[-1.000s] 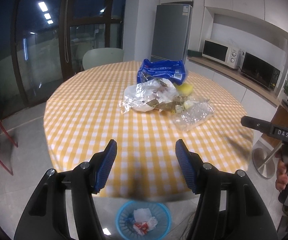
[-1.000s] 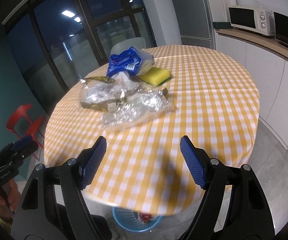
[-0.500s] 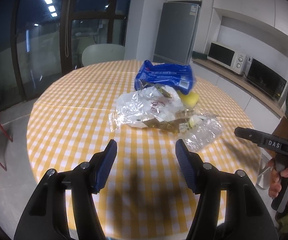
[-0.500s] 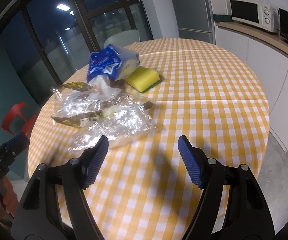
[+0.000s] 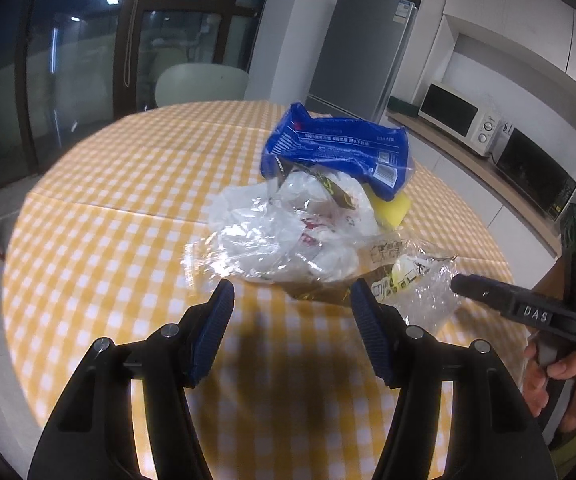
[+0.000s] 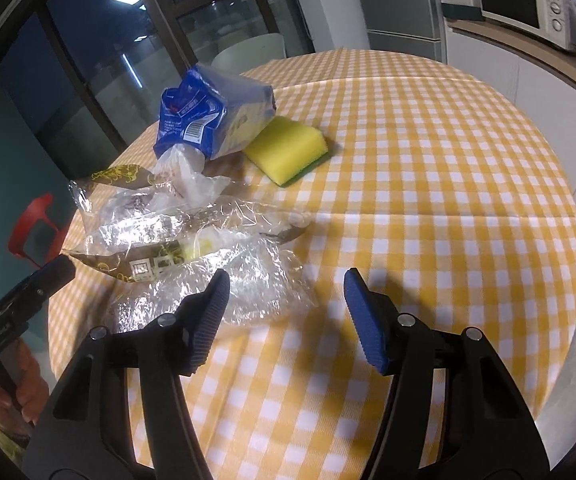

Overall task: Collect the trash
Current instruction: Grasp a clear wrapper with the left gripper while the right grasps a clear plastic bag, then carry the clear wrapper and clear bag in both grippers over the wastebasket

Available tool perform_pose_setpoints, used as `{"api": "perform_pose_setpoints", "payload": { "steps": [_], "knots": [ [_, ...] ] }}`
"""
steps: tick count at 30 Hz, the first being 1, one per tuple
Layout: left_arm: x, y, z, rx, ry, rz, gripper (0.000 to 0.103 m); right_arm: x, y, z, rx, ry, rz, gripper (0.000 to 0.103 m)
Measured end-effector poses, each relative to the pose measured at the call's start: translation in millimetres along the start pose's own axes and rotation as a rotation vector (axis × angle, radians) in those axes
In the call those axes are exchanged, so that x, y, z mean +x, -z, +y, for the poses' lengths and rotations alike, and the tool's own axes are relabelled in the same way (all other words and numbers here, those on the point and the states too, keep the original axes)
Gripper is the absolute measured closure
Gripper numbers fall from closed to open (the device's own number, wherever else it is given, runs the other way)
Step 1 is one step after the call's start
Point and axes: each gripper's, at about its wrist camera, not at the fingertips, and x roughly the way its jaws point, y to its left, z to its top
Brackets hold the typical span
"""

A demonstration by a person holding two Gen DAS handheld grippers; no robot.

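A heap of trash lies on the round table with the yellow checked cloth (image 5: 127, 200): crumpled clear plastic wrappers (image 5: 288, 240) (image 6: 215, 280), a brown printed wrapper (image 6: 139, 264), a blue plastic bag (image 5: 336, 148) (image 6: 207, 116) and a yellow sponge (image 6: 288, 148). My left gripper (image 5: 292, 304) is open and empty, its fingertips just short of the clear wrappers. My right gripper (image 6: 285, 292) is open and empty, its left fingertip (image 6: 215, 292) over the nearest clear wrapper. Each gripper also shows in the other's view, the right (image 5: 508, 304) and the left (image 6: 27, 292).
A pale chair (image 5: 201, 84) stands behind the table. A fridge (image 5: 360, 52) and a counter with a microwave (image 5: 460, 124) are at the back right. A red chair (image 6: 35, 224) stands on the floor to the left.
Both grippers have moved forward over the table toward the trash heap, which now looks larger and closer. The blue bin under the table edge has gone out of view. Both jaws have stayed open.
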Motion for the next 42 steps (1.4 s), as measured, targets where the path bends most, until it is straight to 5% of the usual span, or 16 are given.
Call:
{"api": "perform_pose_setpoints", "payload": {
  "steps": [4,10,15,42],
  "knots": [
    [14.7,-4.9,0.4,-0.023,0.034,0.019,0.045,8.0,-1.9,2.4,0.01,-0.036,0.022,0.061],
    [29.9,-3.3,1.9,-0.062,0.099,0.068,0.086,7.1,-3.4,3.5,0.019,-0.062,0.023,0.08],
    [21.3,-1.3,1.5,-0.065,0.107,0.03,0.093,3.3,0.0,9.0,-0.004,-0.053,0.013,0.089],
    [-123.8,20.4,14.4,-0.066,-0.006,-0.185,0.098,-118.6,60.1,48.3,-0.107,0.009,-0.164,0.098]
  ]
}}
